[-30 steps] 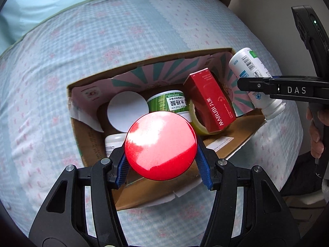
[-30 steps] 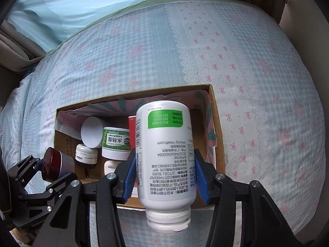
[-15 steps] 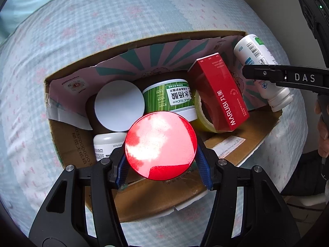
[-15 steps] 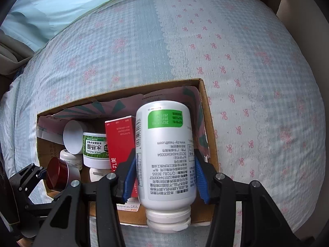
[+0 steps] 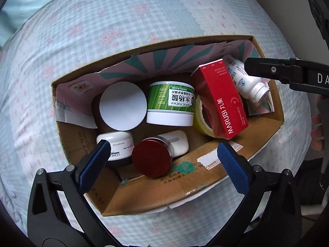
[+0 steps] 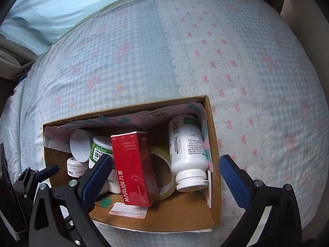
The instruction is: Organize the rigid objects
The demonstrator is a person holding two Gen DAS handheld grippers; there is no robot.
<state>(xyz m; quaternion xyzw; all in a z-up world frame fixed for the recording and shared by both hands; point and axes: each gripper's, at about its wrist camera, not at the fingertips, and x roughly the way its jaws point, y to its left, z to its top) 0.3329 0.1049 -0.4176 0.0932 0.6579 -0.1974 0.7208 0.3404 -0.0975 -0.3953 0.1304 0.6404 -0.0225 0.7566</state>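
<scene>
Both the left gripper [image 5: 163,150] and right gripper [image 6: 165,169] are spread wide, holding nothing, over the box [image 5: 197,177]; inside, the red-lidded jar [image 5: 151,160] half hides a white thing, and the white bottle [image 6: 188,150] leans in the right corner.

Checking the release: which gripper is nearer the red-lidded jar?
Left. The left gripper hangs open directly above the red-lidded jar; the right gripper is over the box's other end.

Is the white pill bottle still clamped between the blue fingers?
No, the white pill bottle lies in the cardboard box, and the right gripper stands open around nothing.
</scene>
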